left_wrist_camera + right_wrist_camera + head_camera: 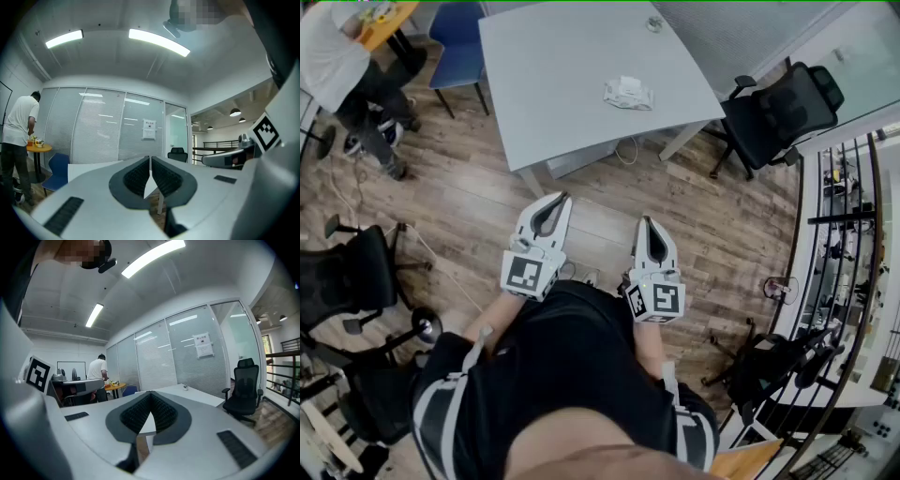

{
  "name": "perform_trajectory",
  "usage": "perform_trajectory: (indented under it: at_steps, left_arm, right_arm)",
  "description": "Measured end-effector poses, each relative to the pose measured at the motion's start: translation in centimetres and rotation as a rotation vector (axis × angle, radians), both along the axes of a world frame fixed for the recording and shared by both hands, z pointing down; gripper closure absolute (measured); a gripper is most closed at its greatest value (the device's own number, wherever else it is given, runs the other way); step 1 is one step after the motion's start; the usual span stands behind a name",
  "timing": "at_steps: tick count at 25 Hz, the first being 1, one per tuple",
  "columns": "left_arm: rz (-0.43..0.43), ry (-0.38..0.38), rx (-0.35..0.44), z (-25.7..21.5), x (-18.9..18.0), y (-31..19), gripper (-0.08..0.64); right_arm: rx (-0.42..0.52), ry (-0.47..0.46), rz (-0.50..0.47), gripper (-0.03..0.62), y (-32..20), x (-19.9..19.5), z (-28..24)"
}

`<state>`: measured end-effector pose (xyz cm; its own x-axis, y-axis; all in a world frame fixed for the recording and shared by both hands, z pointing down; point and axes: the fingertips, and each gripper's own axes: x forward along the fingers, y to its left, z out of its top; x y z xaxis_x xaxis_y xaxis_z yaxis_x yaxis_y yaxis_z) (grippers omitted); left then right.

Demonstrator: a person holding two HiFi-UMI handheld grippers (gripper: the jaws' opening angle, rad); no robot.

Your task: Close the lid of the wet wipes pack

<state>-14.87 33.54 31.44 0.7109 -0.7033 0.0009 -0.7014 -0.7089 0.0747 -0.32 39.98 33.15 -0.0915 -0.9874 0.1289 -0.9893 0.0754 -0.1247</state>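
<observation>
One white, crinkled wet wipes pack (628, 93) on the grey surface (553, 66), well beyond my left tongs (560, 200) and right tongs (648, 223), both closed on nothing; probably light, soft and slippery, so I'd press only its lid.

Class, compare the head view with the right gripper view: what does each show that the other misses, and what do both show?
Head view only: the wipes pack on the table, and the wearer's black top. Right gripper view only: ceiling lights and a notice on the glass wall. Both: the table, the shut right claw, a black chair, a person in white.
</observation>
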Motion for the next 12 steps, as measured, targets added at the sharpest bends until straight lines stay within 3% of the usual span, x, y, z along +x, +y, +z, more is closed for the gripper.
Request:
perform_trajectory:
  at_steps: [12]
  left_arm:
    - [0.000,0.001,-0.003,-0.2,-0.1,-0.4,0.528]
  right_arm:
    - [0.039,-0.004,0.018,0.571,-0.3,0.1,-1.1]
